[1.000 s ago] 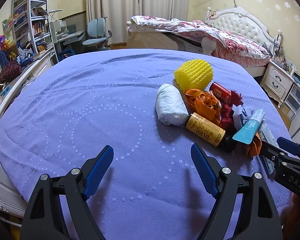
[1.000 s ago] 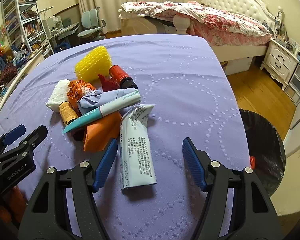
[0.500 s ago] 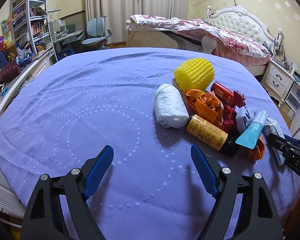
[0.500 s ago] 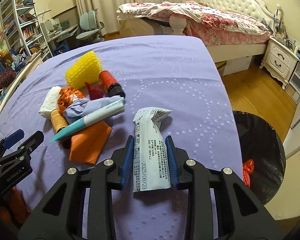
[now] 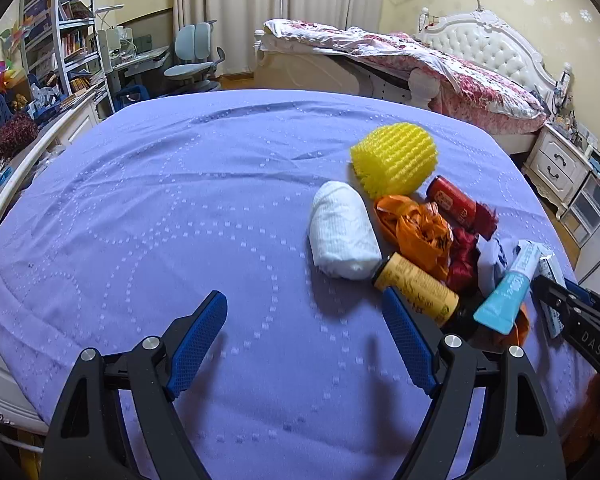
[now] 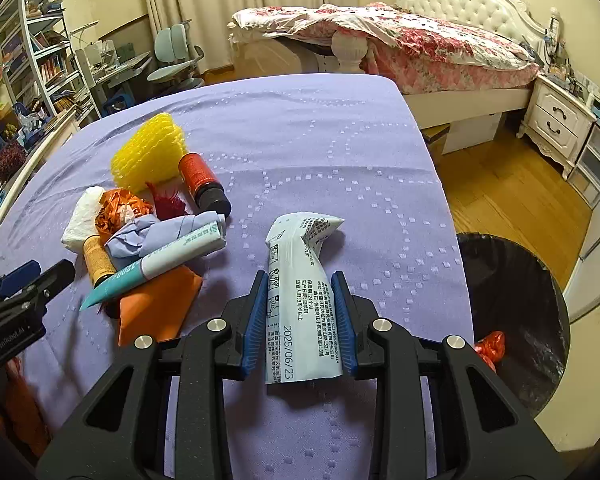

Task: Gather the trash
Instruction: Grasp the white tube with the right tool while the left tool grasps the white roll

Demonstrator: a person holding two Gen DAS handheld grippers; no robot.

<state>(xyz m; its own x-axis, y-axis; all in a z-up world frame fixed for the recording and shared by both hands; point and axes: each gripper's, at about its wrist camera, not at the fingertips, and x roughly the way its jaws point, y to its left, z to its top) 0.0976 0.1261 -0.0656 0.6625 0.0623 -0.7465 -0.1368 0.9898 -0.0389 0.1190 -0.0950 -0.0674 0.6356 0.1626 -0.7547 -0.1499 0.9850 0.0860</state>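
Observation:
My right gripper point(image 6: 300, 284) is shut on a pale blue printed wrapper point(image 6: 296, 240), which lies lengthwise between the blue pads on the purple tablecloth point(image 6: 320, 140). To its left is the trash pile: a yellow foam net point(image 5: 394, 158), a white paper wad point(image 5: 342, 236), a crumpled orange bag point(image 5: 416, 232), a red bottle point(image 5: 450, 202), a yellow-labelled bottle point(image 5: 418, 286) and a teal tube point(image 5: 508, 296). My left gripper point(image 5: 302, 300) hangs open over bare cloth, just left of the pile, with nothing between its fingers.
A black-lined bin point(image 6: 512, 320) stands on the wooden floor off the table's right edge, with an orange-red scrap point(image 6: 488, 346) inside. A bed point(image 6: 420, 40), a white nightstand point(image 6: 556, 120) and shelves point(image 6: 32, 60) ring the table.
My right gripper closed onto the pale blue wrapper and carried it rightward, away from the pile. The left gripper stayed open and barely moved.

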